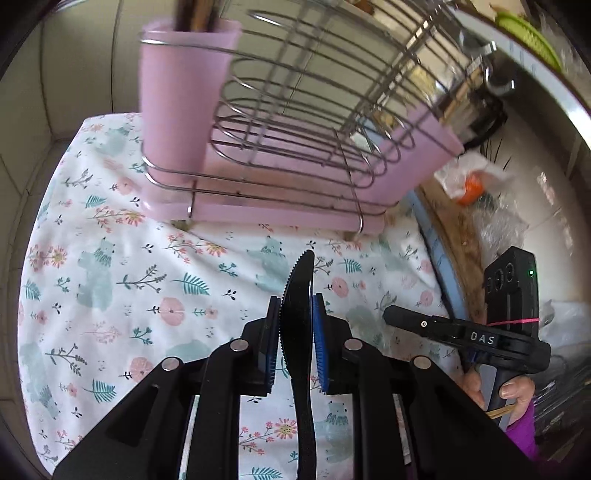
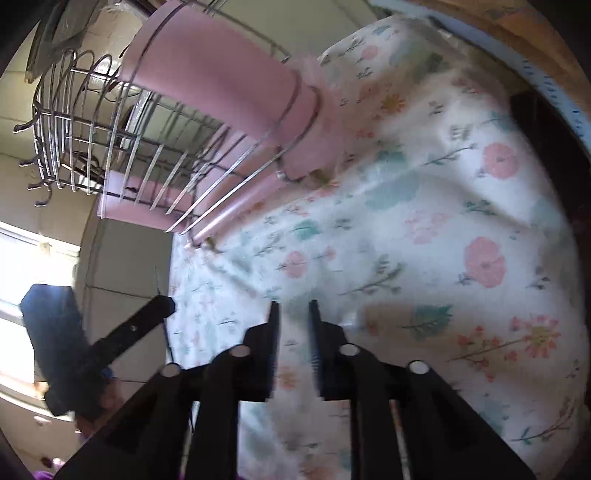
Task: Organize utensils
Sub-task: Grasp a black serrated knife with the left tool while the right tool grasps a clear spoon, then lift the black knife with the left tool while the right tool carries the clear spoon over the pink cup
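Observation:
A black plastic knife (image 1: 301, 269) with a serrated edge stands upright between the blue pads of my left gripper (image 1: 296, 301), which is shut on it above the floral cloth (image 1: 129, 277). Beyond it stands a wire rack (image 1: 295, 110) on a pink tray, with a pink utensil cup (image 1: 173, 103) at its left end holding brown sticks (image 1: 192, 14). My right gripper (image 2: 294, 310) is open over the cloth (image 2: 406, 221) with nothing between its fingers. It also shows at the right of the left wrist view, as the right gripper (image 1: 391, 315) held by a hand. The pink cup (image 2: 229, 74) and rack (image 2: 110, 147) lie beyond it.
A second pink cup (image 1: 424, 155) sits at the rack's right end. Plastic bags with something orange (image 1: 469, 184) lie by the table's blue edge (image 1: 439, 258). A green plate (image 1: 528, 33) is at the top right. Tiled wall stands behind the rack.

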Demonstrator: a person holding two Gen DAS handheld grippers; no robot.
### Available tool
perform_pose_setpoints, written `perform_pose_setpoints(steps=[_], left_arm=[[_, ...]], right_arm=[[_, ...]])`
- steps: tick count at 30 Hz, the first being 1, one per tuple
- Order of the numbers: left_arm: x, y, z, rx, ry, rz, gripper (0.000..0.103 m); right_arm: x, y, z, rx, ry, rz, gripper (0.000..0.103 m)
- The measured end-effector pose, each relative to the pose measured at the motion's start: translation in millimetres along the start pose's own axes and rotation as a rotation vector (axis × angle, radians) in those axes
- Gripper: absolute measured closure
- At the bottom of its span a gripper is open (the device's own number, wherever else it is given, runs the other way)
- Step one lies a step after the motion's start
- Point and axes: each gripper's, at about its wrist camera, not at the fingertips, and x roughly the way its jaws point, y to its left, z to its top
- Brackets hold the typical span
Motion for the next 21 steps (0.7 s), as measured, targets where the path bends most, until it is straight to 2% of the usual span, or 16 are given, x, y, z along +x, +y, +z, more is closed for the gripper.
perform_pose_setpoints(steps=[1,4,7,10,13,14,16,17,21], left_arm=[[-4,4,0,-0.011,-0.008,-0.010,0.086],[-16,19,-4,-0.018,-0.025,-0.027,0.086],[-20,25,-6,-0.015,-0.040,-0.025,0.086],[-24,37,-7,-0.025,-0.041,-0.048,0.086],[-24,42,-10,-0.026,-0.042,-0.069,0.086],[-25,43,-11,-0.025,-0.044,-0.075,0.086],[-26,43,-13,-0.018,-0.052,-0.088,0.086],[-22,39,-12,-0.017,-0.058,-0.092,0.086],[-39,48,-13,-0.004,-0.101,-0.105,0.086]], right_arm=[[-1,4,1,-0.009,0.006,0.002,0.072],[-13,11,2,-0.054,-0.042,-0.069,0.072],[-24,-1,2,-0.010,-0.076,-0.126,0.072],[-20,-13,1,0.032,-0.053,-0.149,0.072],[-10,-12,-2,0.018,-0.043,-0.177,0.073],[-8,-10,-2,0.007,-0.059,-0.188,0.076],[-5,-9,-1,-0.005,-0.065,-0.219,0.096],[-2,-9,-1,-0.009,-0.060,-0.236,0.100],[-4,-2,-11,-0.006,-0.119,-0.230,0.101]])
